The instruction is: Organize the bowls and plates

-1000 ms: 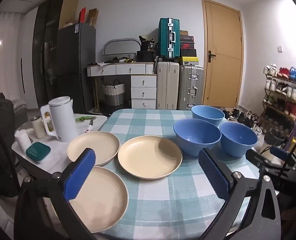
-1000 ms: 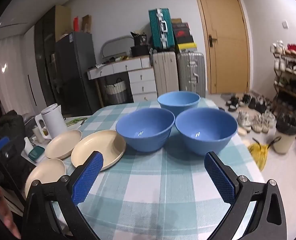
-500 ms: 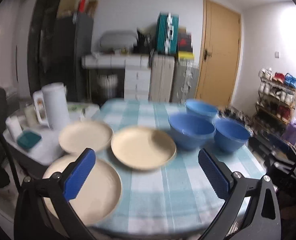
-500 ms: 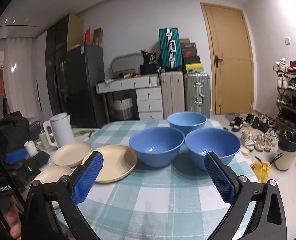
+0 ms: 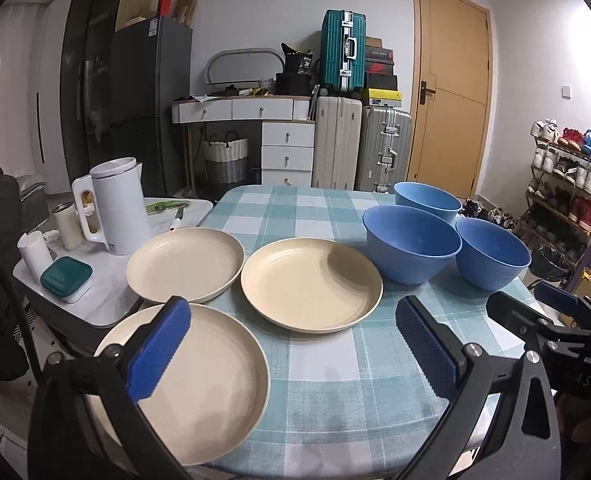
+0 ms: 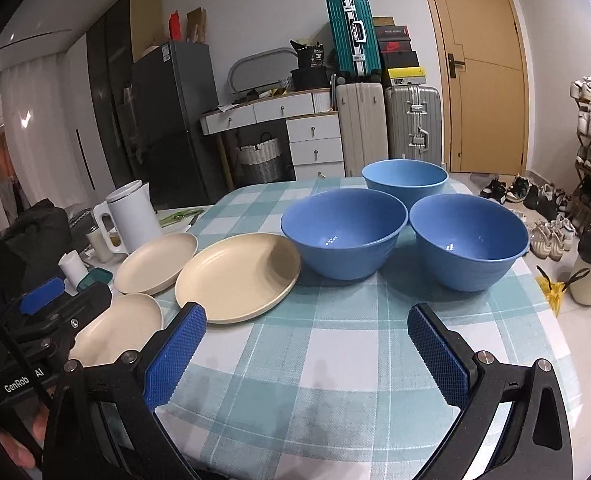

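Three cream plates and three blue bowls sit apart on the checked table point(image 5: 323, 376), none stacked yet. The near plate point(image 5: 199, 384) lies at the near left corner, its rim reaching the table edge; the far-left plate point(image 5: 185, 264) sits just beyond it, partly off the cloth toward a white side surface; the middle plate point(image 5: 311, 282) is just right of that. The bowls cluster on the right: the left bowl point(image 6: 345, 236), the right bowl point(image 6: 469, 240) and the far bowl point(image 6: 405, 180) behind them, close together and perhaps touching.

The left hand-held gripper point(image 5: 291, 354) is spread wide and empty, hovering over the near plate's right rim. The right hand-held gripper point(image 6: 307, 354) is likewise spread and empty, above bare cloth short of the bowls.

The dishes look like matte plastic or a similar light composite, so probably light, stiff and not very fragile. The plates are shallow with a low raised rim; pinching that rim, one finger above and one beneath, seems the only real hold, and the near plate's overhang would likely let a finger slip under. The bowls have tall walls; gripping a wall at the rim, one finger inside, should work, though smooth sides might slip under a weak squeeze
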`<state>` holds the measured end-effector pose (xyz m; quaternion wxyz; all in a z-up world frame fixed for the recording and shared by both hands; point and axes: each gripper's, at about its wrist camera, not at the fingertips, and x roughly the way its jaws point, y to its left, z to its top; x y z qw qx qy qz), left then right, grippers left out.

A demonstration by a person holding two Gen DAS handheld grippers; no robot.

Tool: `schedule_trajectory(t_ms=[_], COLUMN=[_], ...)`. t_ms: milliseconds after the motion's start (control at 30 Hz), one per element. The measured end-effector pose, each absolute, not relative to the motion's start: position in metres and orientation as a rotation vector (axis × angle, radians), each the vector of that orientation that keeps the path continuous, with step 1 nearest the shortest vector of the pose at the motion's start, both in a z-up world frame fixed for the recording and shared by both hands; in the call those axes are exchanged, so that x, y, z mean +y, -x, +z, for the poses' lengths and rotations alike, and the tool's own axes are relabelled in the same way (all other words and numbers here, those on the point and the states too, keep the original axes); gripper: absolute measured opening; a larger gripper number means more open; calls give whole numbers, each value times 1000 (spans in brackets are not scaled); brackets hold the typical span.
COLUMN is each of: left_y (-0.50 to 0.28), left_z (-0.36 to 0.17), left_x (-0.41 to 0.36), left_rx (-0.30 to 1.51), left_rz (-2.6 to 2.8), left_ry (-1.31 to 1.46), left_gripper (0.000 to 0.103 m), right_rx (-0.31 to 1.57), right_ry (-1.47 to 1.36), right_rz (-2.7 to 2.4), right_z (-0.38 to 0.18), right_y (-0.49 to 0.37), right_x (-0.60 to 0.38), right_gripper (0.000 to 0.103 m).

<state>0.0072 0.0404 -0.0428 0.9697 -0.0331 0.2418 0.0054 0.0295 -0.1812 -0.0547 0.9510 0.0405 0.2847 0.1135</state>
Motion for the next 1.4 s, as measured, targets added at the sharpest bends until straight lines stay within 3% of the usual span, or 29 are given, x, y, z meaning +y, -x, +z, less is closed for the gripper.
schedule_trajectory(t_ms=[633, 1033, 1400], left_y=[-12, -13, -15], left_z=[-53, -56, -59], left_x=[44, 36, 30], left_rx=[505, 507, 518], left_rz=[35, 42, 48], left_ry=[41, -4, -28], left_gripper=[103, 103, 103], right_rx=[555, 460, 563], right_ry=[-130, 28, 0], right_rz=[249, 198, 198], right_z=[-61, -59, -60], right_y=[-36, -21, -26], right_x=[-188, -192, -196], right_gripper=[103, 103, 103])
